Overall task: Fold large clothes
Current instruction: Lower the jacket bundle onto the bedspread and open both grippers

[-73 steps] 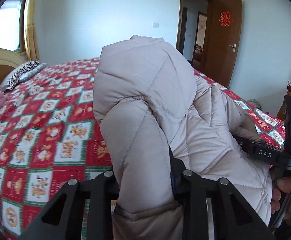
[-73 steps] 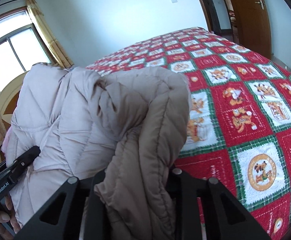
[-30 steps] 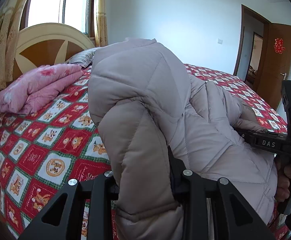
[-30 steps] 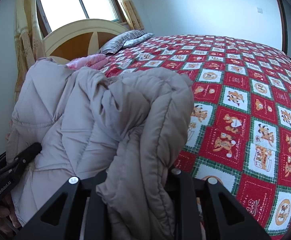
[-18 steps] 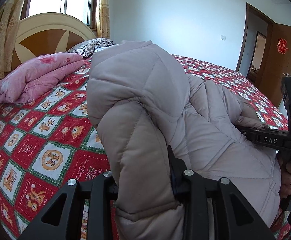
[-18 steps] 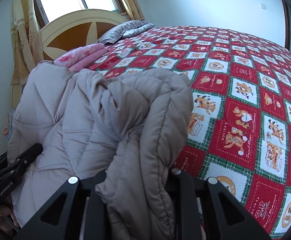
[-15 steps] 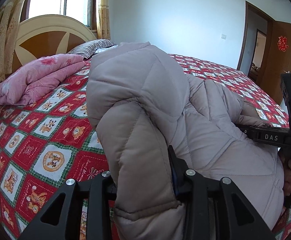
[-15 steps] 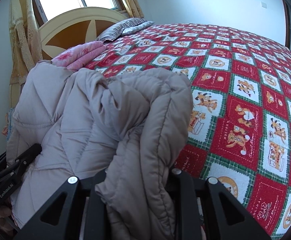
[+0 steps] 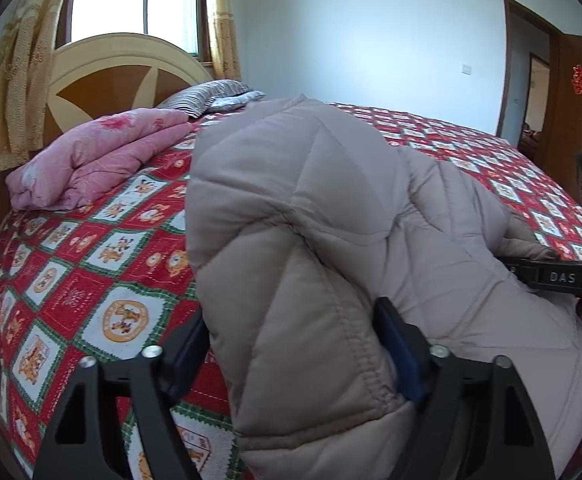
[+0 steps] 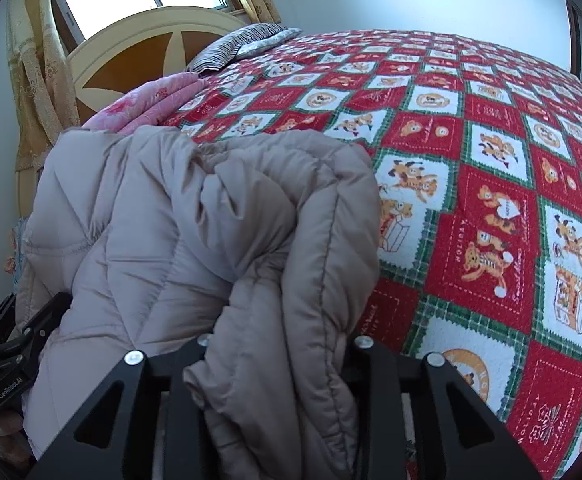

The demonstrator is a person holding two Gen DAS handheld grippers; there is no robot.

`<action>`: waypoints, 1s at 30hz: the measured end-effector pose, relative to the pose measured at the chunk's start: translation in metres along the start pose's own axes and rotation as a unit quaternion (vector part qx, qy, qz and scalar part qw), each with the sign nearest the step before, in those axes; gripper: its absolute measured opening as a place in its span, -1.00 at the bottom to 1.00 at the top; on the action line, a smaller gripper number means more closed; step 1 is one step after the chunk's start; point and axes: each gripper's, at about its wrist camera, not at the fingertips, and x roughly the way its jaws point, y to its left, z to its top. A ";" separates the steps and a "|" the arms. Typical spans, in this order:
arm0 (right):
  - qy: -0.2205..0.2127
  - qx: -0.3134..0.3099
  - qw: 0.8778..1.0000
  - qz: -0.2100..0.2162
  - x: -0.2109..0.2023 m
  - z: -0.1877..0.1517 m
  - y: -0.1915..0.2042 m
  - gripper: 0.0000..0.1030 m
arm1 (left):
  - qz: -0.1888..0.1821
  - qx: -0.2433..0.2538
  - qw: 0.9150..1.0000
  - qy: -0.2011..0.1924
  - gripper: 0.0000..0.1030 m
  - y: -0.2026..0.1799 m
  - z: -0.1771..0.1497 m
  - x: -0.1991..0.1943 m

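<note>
A beige quilted puffer coat (image 9: 331, 220) hangs bunched between both grippers above the bed. My left gripper (image 9: 295, 344) is shut on a thick fold of the coat; its fingertips are partly buried in the fabric. My right gripper (image 10: 279, 352) is shut on another bunched fold of the same coat (image 10: 211, 220). The right gripper's body (image 9: 563, 278) shows at the right of the left wrist view, and the left gripper's body (image 10: 15, 344) at the lower left of the right wrist view.
The bed carries a red, white and green checked blanket (image 10: 491, 160) (image 9: 91, 272). A folded pink quilt (image 9: 95, 156) and a striped pillow (image 9: 207, 96) lie by the wooden headboard (image 9: 103, 80). A window with curtains is behind it; a brown door (image 9: 579, 108) stands at the right.
Both grippers have swung with the coat toward the headboard end of the bed; the pink quilt and window are now in view. The grips on the coat are unchanged.
</note>
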 end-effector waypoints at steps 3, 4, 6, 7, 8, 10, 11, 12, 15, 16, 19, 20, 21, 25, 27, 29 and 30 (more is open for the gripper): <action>0.003 0.012 1.000 0.012 0.003 0.000 -0.006 -0.24 | 0.010 0.005 1.000 -0.003 0.71 0.000 -0.001 0.001; 0.003 0.014 1.000 0.013 0.004 0.000 -0.008 -0.19 | 0.013 0.005 1.000 -0.003 0.72 0.000 -0.001 0.001; 0.003 0.019 1.000 0.018 0.006 -0.001 -0.010 -0.13 | 0.017 0.004 1.000 -0.002 0.76 0.001 -0.002 0.002; 0.004 0.020 1.000 0.018 0.007 -0.001 -0.011 -0.11 | 0.017 0.003 1.000 -0.001 0.76 0.001 -0.002 0.003; 0.004 0.019 1.000 0.017 0.008 -0.001 -0.012 -0.08 | 0.018 0.002 1.000 0.000 0.76 0.001 -0.002 0.003; 0.007 0.015 1.000 0.011 0.009 -0.001 -0.011 -0.04 | 0.022 0.002 1.000 0.001 0.77 -0.001 -0.002 0.002; 0.008 0.013 1.000 0.008 0.010 -0.001 -0.011 -0.02 | 0.025 0.003 1.000 0.001 0.77 -0.001 -0.001 0.002; 0.009 0.011 1.000 0.003 0.009 0.000 -0.011 -0.02 | 0.027 0.004 1.000 0.001 0.77 -0.002 -0.001 0.002; 0.009 0.005 1.000 -0.013 0.007 0.001 -0.011 0.13 | 0.032 0.002 0.999 0.006 0.77 -0.003 0.000 0.000; 0.007 0.004 1.000 -0.019 0.006 0.001 -0.012 0.22 | 0.035 0.002 0.999 0.006 0.77 -0.003 0.001 -0.002; 0.003 -0.004 0.999 -0.036 0.001 0.002 -0.011 0.35 | 0.044 0.012 0.999 0.003 0.77 -0.006 0.003 -0.012; 0.000 -0.007 0.999 -0.044 -0.001 0.001 -0.011 0.41 | 0.045 0.015 0.999 0.001 0.77 -0.007 0.003 -0.015; -0.001 -0.012 0.998 -0.055 -0.001 0.000 -0.011 0.44 | 0.044 0.016 0.999 0.000 0.77 -0.007 0.002 -0.018; 0.001 -0.001 0.998 -0.062 -0.001 -0.001 -0.014 0.49 | 0.045 0.018 0.999 -0.001 0.77 -0.008 -0.002 -0.017; -0.006 -0.006 0.997 -0.071 -0.007 -0.001 -0.011 0.49 | 0.051 0.015 0.999 -0.003 0.77 -0.008 -0.002 -0.023; -0.027 -0.018 0.996 -0.083 -0.023 -0.001 -0.005 0.50 | 0.055 0.018 0.998 -0.009 0.77 -0.010 -0.002 -0.036; -0.041 -0.016 0.996 -0.084 -0.034 -0.001 -0.003 0.52 | 0.057 0.018 0.998 -0.019 0.77 -0.010 -0.002 -0.046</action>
